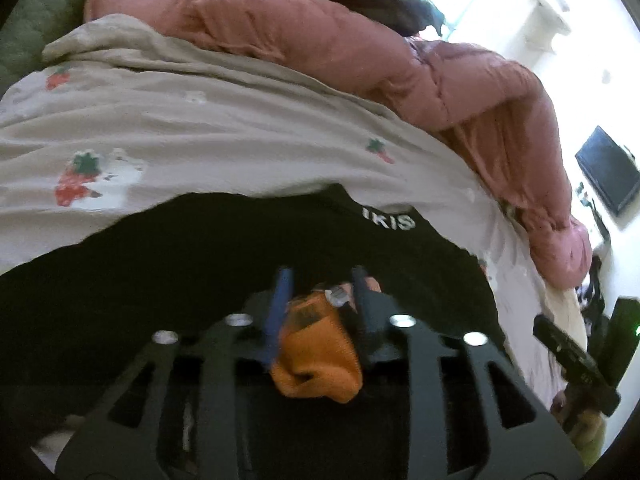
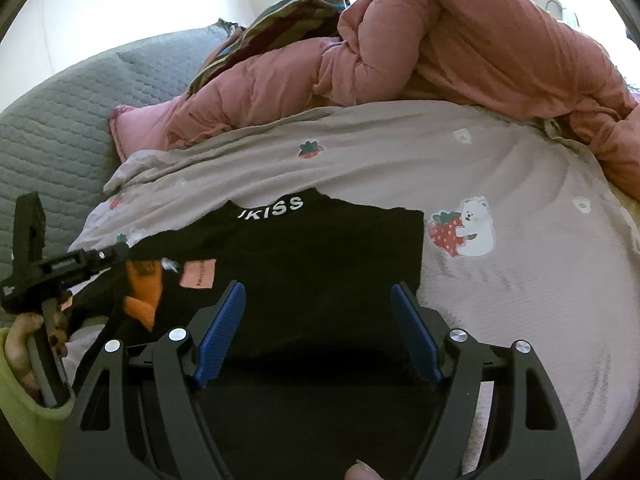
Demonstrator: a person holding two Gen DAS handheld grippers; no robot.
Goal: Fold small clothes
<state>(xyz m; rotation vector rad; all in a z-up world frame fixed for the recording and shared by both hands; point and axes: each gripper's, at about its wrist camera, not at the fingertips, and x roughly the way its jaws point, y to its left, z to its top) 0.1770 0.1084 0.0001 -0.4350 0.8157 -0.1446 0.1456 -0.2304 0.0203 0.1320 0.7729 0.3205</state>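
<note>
- The small black cotton garment with white lettering at its neck band [image 2: 316, 256] lies spread on the bed, collar edge away from the cameras, its right side edge running straight and flat down toward the right-hand tool
- An orange fabric lining or inner layer [image 1: 320, 344] of that garment is bunched between the blue pads of the left gripper [image 1: 322, 280], whose jaws stand narrow and pinch this fold; from the right wrist view the same orange fold [image 2: 144, 292] shows lifted at the garment's left edge
- A small pink care label [image 2: 199, 274] lies on the black cloth just beside the lifted fold
- The right gripper [image 2: 318, 292] hovers over the garment's lower middle with its jaws spread wide and nothing between the blue pads [image 2: 224, 320]
- The left hand [image 2: 28, 344], in a yellow-green sleeve, grips the handle of the left tool at the garment's left border
- Beneath the garment is a pale beige bedsheet printed with strawberries and white bears [image 2: 500, 184], lightly wrinkled, with open flat room to the right of the garment and beyond its collar
- A puffy dusty-pink quilted duvet [image 2: 460, 48] is heaped along the far edge of the sheet, well apart from the garment
- A grey quilted pillow or headboard pad [image 2: 60, 120] sits at the left far side
- A dark flat screen [image 1: 608, 168] hangs on the bright wall past the bed's right edge
</note>
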